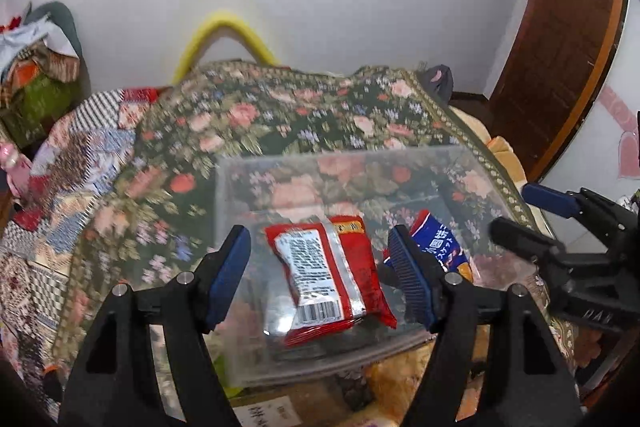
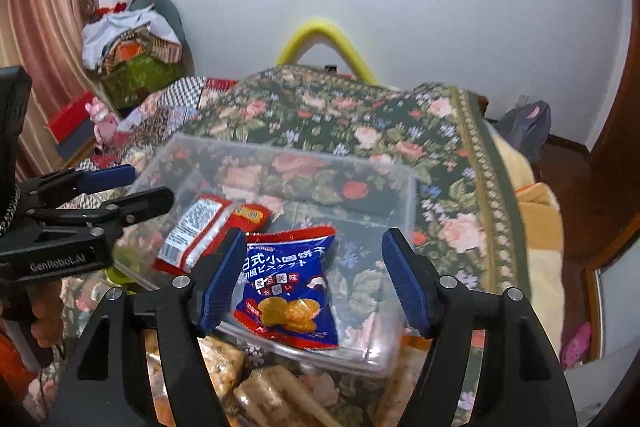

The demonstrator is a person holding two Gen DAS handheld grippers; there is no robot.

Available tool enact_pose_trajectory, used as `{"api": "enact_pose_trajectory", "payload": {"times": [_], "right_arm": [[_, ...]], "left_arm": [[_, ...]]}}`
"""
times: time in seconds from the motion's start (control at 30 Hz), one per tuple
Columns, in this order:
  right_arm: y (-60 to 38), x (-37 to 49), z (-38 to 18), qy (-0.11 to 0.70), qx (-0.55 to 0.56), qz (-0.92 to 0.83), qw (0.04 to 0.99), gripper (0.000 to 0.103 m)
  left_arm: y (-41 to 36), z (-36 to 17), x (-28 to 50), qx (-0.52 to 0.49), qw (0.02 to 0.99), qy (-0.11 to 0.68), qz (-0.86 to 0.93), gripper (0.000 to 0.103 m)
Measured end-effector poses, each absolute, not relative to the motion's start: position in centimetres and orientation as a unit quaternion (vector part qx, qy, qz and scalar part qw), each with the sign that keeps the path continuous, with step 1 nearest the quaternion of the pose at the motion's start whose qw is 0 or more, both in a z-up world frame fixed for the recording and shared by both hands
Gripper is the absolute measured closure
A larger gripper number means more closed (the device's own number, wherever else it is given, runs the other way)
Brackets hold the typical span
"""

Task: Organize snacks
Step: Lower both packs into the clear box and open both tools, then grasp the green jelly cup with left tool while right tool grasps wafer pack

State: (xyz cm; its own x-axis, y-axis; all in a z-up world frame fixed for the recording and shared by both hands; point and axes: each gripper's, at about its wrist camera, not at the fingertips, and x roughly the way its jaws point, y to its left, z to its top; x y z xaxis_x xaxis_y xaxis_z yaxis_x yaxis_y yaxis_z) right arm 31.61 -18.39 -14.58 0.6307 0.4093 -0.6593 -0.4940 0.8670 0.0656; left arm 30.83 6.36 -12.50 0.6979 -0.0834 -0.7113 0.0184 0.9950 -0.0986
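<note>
We read "GenRobot.AI" in pale letters on the black body of the left gripper (image 2: 120, 195) where it enters the right wrist view from the left edge. The blue snack packet (image 2: 290, 287) carries white Chinese and Japanese characters and a picture of round golden crackers; it has a red border. The red snack packet (image 1: 328, 279) shows its back in the left wrist view: a white panel of small print we cannot read, and a barcode at its lower end.

Both packets lie inside the clear plastic box (image 2: 408, 203), which sits on a floral cloth (image 1: 280, 115); the red one is to the left of the blue one.

The left gripper (image 1: 320, 275) hangs with its jaws apart either side of the red packet, pads clear of it. The right gripper (image 2: 314, 279) likewise stands open over the blue packet, not touching it.

Only the right wrist view shows the wrapped snacks (image 2: 224, 359) lying before the box, and a pink curtain (image 2: 52, 7). Only the left shows the brown wooden door (image 1: 560, 39).
</note>
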Motion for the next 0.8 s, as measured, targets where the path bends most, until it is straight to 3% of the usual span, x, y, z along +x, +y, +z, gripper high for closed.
{"api": "enact_pose_trajectory", "payload": {"times": [0.3,0.8], "right_arm": [[-22.3,30.0,-13.2,0.329,-0.045,0.227,0.915,0.031],[-28.4,29.4,-18.8,0.401,-0.043,0.161,0.900,0.031]], "left_arm": [[10.4,-10.7,27.1,-0.022,0.924,0.382,0.004,0.028],[16.1,-16.9,22.7,-0.062,0.897,0.436,0.028,0.028]]}}
